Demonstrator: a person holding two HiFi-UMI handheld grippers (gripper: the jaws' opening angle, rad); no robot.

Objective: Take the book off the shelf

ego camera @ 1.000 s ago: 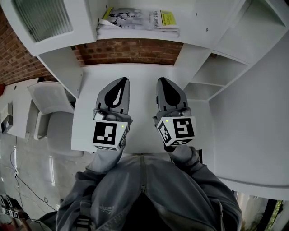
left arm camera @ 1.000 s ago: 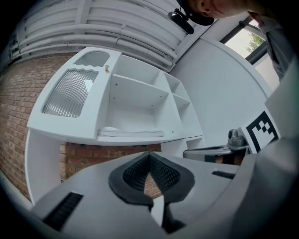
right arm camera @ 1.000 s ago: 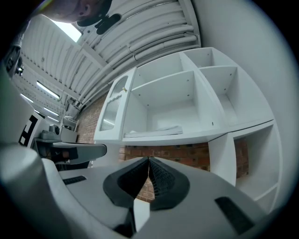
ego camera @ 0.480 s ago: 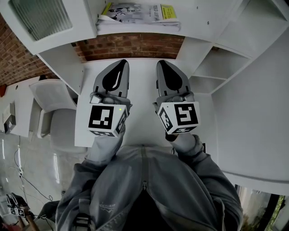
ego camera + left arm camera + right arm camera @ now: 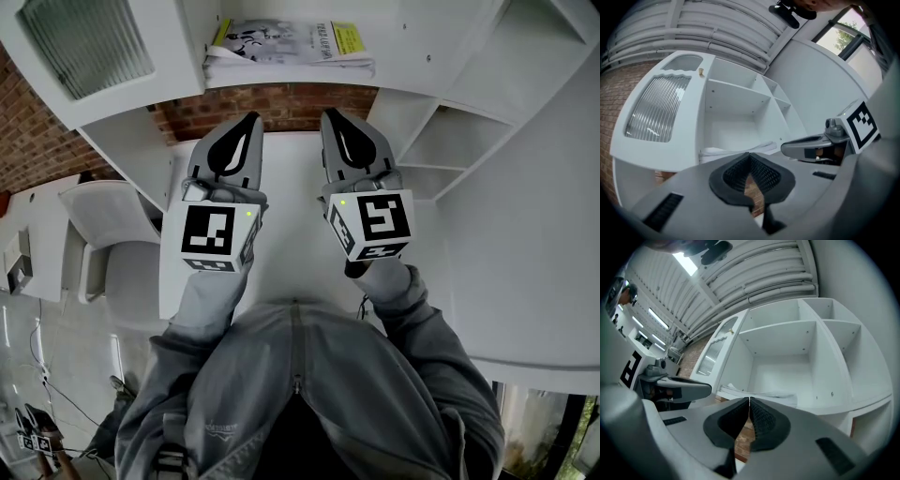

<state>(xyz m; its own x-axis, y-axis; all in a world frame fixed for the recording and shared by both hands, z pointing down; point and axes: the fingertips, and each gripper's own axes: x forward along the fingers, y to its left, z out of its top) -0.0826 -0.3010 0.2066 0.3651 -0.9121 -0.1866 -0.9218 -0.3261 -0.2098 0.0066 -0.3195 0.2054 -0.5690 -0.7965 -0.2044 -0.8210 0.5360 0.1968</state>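
White-and-yellow paperback book (image 5: pixel 286 42) lies flat on the white shelf (image 5: pixel 422 56); we hold left gripper (image 5: pixel 249 120) and right gripper (image 5: pixel 329 115) short of it, both pressed together, empty.

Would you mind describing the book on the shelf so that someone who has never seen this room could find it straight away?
Start at the white shelf unit and find the open compartment just right of the ribbed-glass door. The book lies flat on that compartment's floor. It is thin and white, with a yellow patch on its cover, and it is the only thing lying in any compartment in view.
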